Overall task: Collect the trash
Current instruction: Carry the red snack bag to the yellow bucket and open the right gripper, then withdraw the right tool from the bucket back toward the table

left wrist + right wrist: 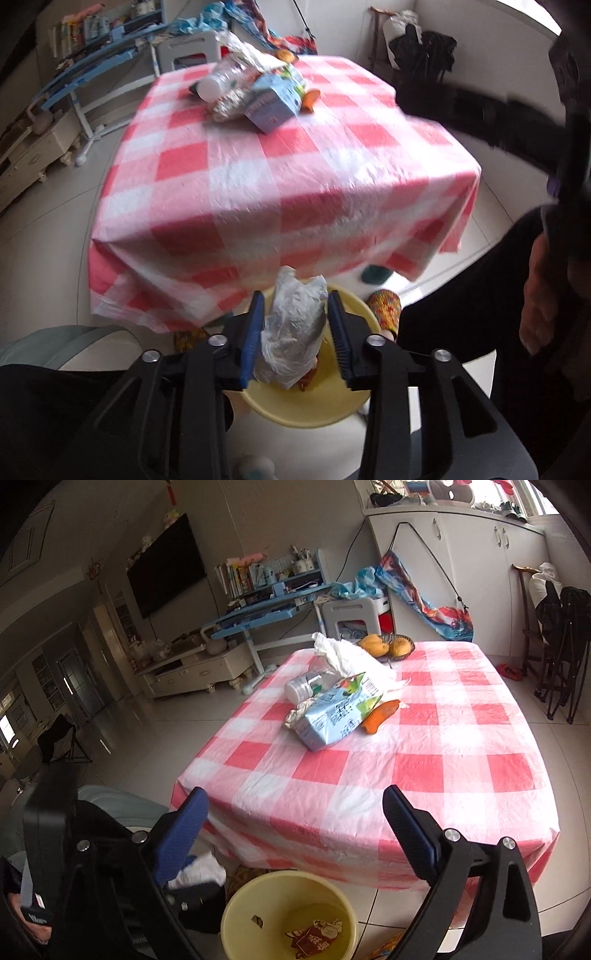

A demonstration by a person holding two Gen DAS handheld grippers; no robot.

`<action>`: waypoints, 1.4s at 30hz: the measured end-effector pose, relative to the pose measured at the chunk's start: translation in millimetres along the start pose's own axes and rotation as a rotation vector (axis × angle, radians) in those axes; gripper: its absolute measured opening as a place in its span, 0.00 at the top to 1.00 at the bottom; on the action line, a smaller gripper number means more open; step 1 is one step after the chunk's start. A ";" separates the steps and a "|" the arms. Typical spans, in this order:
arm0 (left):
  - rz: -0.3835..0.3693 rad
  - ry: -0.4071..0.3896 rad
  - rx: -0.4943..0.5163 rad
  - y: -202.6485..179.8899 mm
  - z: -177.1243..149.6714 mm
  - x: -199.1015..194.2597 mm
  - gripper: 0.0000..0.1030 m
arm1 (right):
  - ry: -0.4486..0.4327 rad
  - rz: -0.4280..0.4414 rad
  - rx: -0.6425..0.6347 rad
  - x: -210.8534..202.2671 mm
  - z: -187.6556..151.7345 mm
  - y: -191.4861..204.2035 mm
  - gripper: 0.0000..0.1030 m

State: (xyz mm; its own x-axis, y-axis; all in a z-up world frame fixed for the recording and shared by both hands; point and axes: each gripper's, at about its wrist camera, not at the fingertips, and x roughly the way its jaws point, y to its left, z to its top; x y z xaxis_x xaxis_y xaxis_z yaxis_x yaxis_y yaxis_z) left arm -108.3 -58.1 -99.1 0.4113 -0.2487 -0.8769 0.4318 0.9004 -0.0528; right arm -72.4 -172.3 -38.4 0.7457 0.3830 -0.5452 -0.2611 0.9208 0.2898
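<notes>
My left gripper (295,328) is shut on a crumpled clear plastic bag (291,332) and holds it over the yellow bin (310,413) on the floor. The bin (236,904) also shows in the right wrist view, with a few scraps inside. My right gripper (295,808) is open and empty above the table's near edge. On the checked table (369,768) lies a pile: a blue carton (332,720), a plastic bottle (303,688), crumpled foil (299,712), white tissue (343,653) and an orange peel (382,714).
A basket of mangoes (388,646) stands at the table's far edge. A blue desk (266,609) and a white stool (351,616) stand beyond it. Folded black chairs (561,646) lean at the right. A grey-green seat (70,343) is by the bin.
</notes>
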 end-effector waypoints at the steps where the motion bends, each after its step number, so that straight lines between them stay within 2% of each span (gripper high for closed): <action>1: 0.009 0.018 0.023 -4.3 -2.8 2.6 0.48 | -0.010 -0.005 0.005 -0.7 1.0 -1.0 0.10; 3: 0.026 0.022 0.064 -12.0 -5.9 2.9 0.41 | -0.020 -0.017 0.015 -1.5 1.8 -4.3 0.09; 6: 0.056 -0.023 0.066 -12.5 -5.0 -3.8 0.32 | -0.032 -0.035 0.025 -4.5 2.4 -9.2 0.09; 9: 0.094 -0.114 -0.012 3.2 1.5 -18.0 0.26 | -0.043 -0.053 0.028 -4.5 3.2 -10.7 0.09; 11: 0.136 -0.196 -0.090 17.3 5.3 -30.6 0.18 | -0.051 -0.062 0.025 -7.8 2.9 -11.1 0.09; 15: 0.232 -0.333 -0.198 36.7 7.7 -52.5 0.14 | -0.061 -0.088 -0.007 -7.7 2.7 -6.8 0.09; 19: 0.294 -0.402 -0.243 45.7 9.2 -62.7 0.13 | -0.068 -0.107 -0.055 -5.9 1.4 1.2 0.09; 29: 0.311 -0.421 -0.308 55.2 9.9 -64.6 0.13 | -0.064 -0.123 -0.085 -1.6 0.2 5.8 0.09; 42: 0.312 -0.425 -0.311 55.8 9.2 -64.8 0.13 | -0.058 -0.128 -0.087 0.2 -0.4 6.9 0.09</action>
State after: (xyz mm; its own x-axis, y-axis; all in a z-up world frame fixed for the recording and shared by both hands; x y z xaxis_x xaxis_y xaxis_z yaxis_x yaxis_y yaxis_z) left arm -103.4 5.0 -40.9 0.7927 -0.0198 -0.6093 0.0113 0.9998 -0.0178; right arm -74.3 -165.8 -36.9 0.8099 0.2595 -0.5261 -0.2119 0.9657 0.1500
